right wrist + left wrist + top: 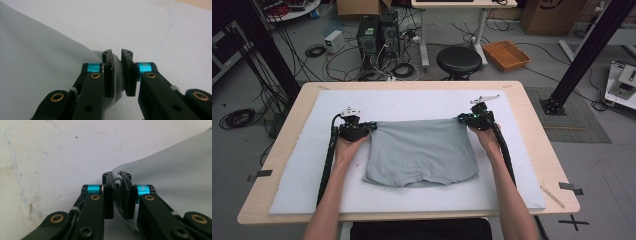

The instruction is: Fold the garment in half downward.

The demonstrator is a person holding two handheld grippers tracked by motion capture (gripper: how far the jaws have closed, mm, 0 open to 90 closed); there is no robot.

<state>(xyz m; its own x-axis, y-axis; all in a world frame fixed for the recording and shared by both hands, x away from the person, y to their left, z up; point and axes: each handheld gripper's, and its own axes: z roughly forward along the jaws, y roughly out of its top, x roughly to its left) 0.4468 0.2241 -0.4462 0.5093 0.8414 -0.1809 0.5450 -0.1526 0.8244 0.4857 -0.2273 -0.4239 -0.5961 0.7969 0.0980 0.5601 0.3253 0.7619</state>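
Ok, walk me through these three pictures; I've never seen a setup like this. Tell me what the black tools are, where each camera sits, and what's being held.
A person sits at a wooden table covered by a white mat. Each hand holds a black two-jaw tool: the left gripper and the right gripper. The wide picture comes from a camera overhead. The two close-ups come from small cameras riding on each tool, looking along its jaws. On the mat lies a grey cloth garment. Each tool pinches one far corner of it: the left clamps fabric tightly, and the right has fabric between its jaws.
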